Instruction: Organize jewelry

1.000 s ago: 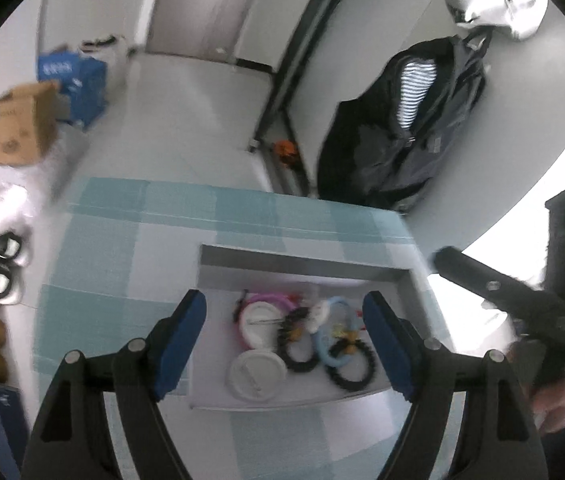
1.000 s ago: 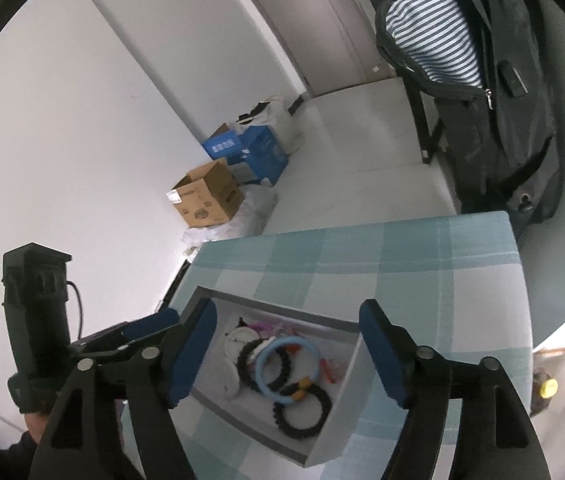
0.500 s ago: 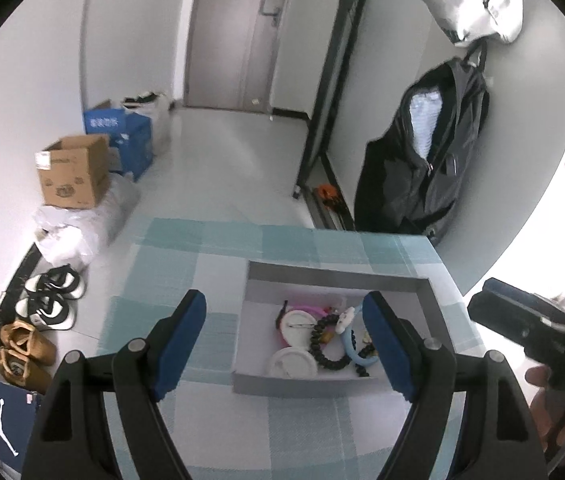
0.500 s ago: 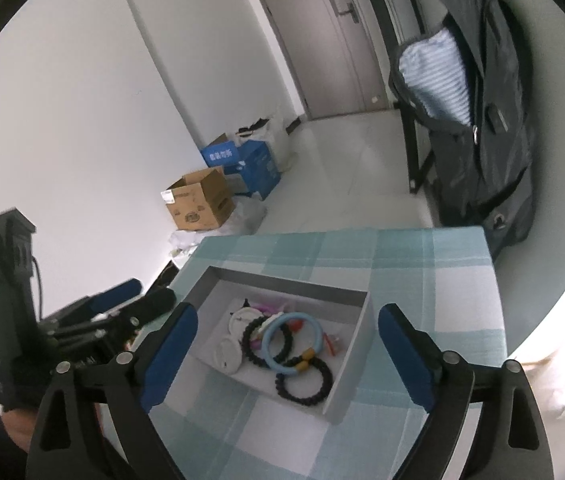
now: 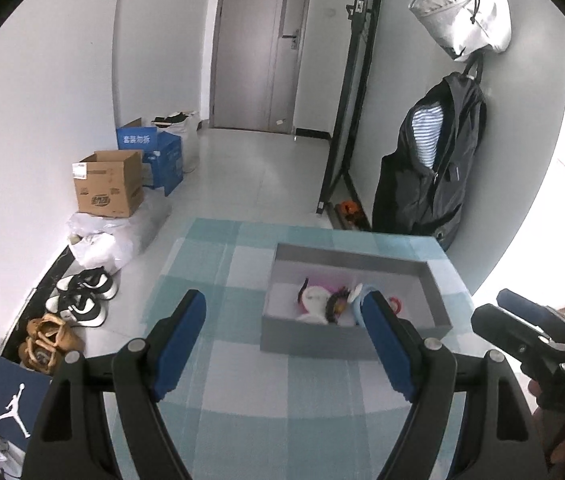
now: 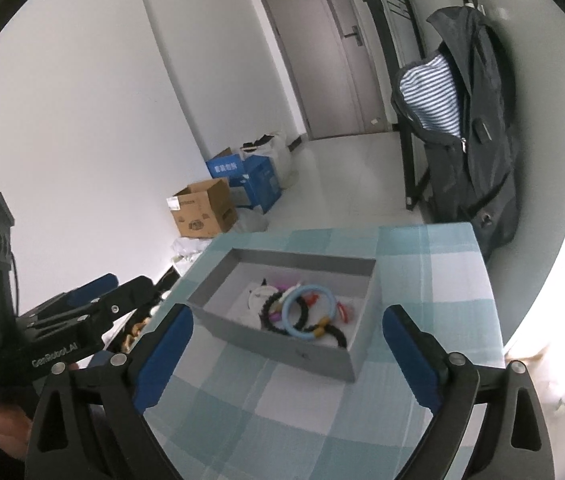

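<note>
I'm spreading the right gripper (image 6: 286,354), jaws opening, nothing between. I'm keeping left gripper (image 5: 284,340) wide, empty. Grey box (image 6: 282,346) with bracelets (image 6: 302,312) is sitting at 12 o'clock on checked table (image 6: 434,280).

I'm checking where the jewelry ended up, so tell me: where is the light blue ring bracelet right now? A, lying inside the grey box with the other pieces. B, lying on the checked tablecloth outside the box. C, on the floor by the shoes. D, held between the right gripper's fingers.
A: the light blue ring bracelet lies inside the grey box, overlapping the black beaded bracelets, and both grippers are empty.
</note>
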Available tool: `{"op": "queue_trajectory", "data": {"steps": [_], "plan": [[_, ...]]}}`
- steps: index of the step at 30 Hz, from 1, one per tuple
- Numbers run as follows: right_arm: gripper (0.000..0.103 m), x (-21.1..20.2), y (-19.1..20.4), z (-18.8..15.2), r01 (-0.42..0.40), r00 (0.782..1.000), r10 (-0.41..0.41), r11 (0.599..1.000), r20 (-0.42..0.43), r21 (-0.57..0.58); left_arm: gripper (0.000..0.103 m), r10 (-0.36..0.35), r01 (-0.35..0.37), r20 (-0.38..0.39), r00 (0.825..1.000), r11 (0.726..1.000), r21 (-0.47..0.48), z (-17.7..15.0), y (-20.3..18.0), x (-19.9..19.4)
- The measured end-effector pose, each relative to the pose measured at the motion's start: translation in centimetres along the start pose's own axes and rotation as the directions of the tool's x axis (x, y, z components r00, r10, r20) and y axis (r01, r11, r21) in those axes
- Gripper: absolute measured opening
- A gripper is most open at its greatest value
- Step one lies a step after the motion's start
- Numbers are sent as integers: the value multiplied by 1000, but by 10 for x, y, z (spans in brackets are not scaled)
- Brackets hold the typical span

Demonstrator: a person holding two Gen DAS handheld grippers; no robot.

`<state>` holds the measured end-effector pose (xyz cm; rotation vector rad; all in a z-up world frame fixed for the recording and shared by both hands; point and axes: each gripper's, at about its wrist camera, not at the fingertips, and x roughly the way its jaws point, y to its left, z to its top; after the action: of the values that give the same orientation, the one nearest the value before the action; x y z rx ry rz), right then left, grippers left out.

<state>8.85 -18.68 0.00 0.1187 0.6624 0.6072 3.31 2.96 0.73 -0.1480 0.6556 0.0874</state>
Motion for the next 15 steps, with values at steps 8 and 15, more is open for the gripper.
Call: {"op": "queue_trajectory", "data": {"steps": [8,15], "plan": [[97,-9,0,-11,24,1000,-24,1000,7,5,77,20,-20,-15,1000,1000,20,-11,-2,-2],[97,-15,-4,-13,28,999,-29,999,25,28,77,19,-19,-7,1000,999,29,-14,-4,-3]]}}
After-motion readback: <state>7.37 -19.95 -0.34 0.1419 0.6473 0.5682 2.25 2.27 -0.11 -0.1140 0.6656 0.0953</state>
